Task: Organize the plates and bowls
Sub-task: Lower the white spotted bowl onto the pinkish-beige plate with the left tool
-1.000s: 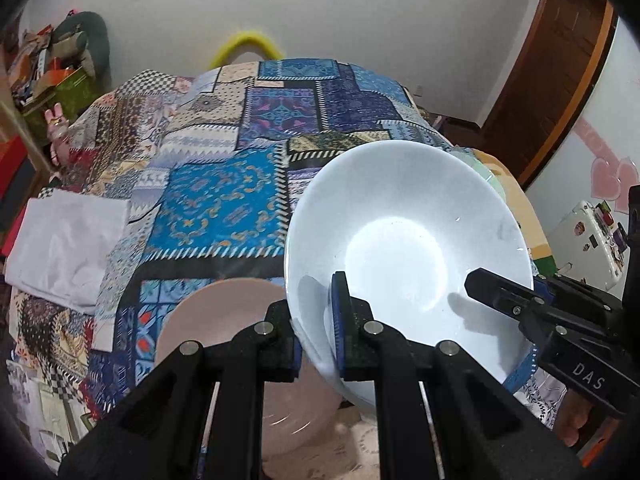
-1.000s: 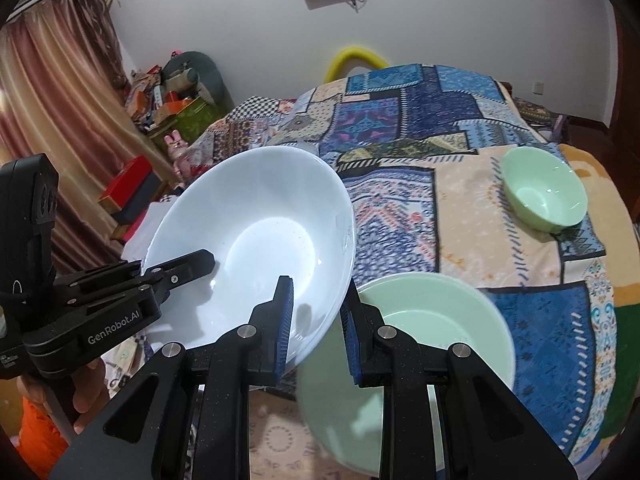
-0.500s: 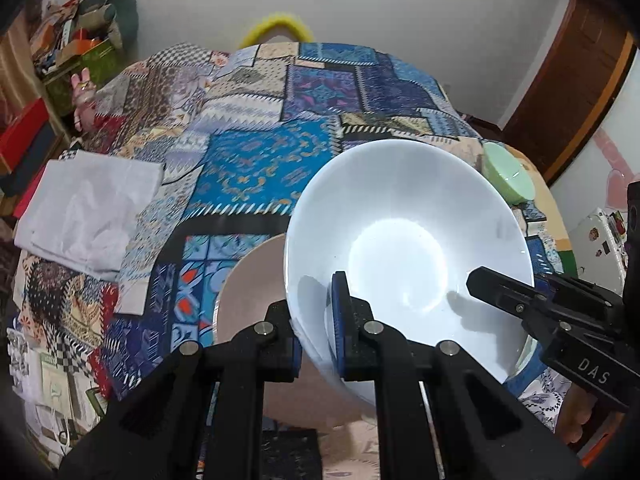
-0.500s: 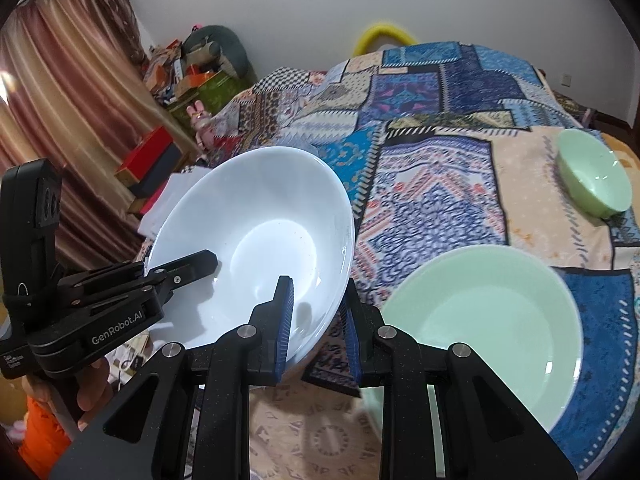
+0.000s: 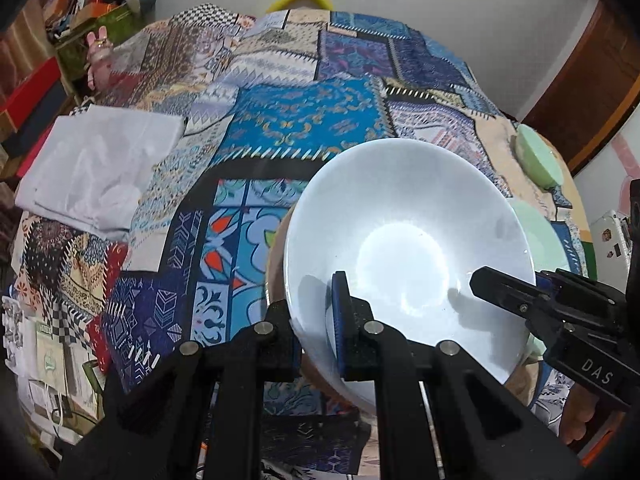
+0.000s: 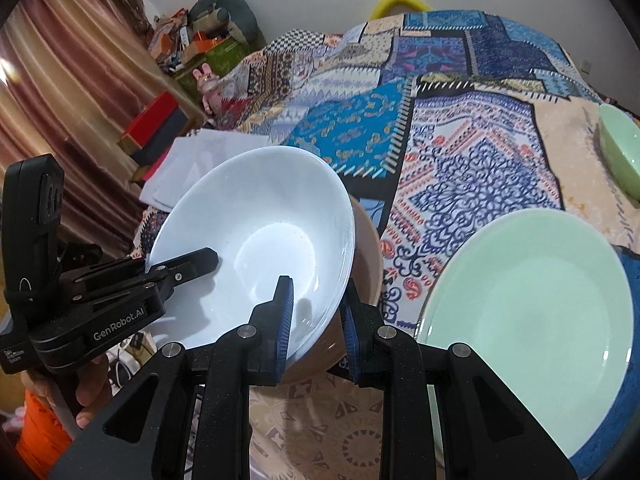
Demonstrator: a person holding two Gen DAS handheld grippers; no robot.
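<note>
Patchwork bed (image 5: 304,128): both tongs, left (image 5: 316,320) and right (image 6: 316,316), clamp the white bowl (image 5: 400,240) over an apparently pink plate (image 6: 366,256); green plate (image 6: 532,316), far-right green bowl (image 6: 622,152) unstacked.

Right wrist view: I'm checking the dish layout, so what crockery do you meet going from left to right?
White bowl held at its rim by both grippers → pink dish just behind it → green plate → small green bowl.

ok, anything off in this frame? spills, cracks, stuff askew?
No spills or cracks visible. Only the white bowl is askew: tilted, pinched at opposite rims by both claws, above the pink plate. The green plate lies flat.
</note>
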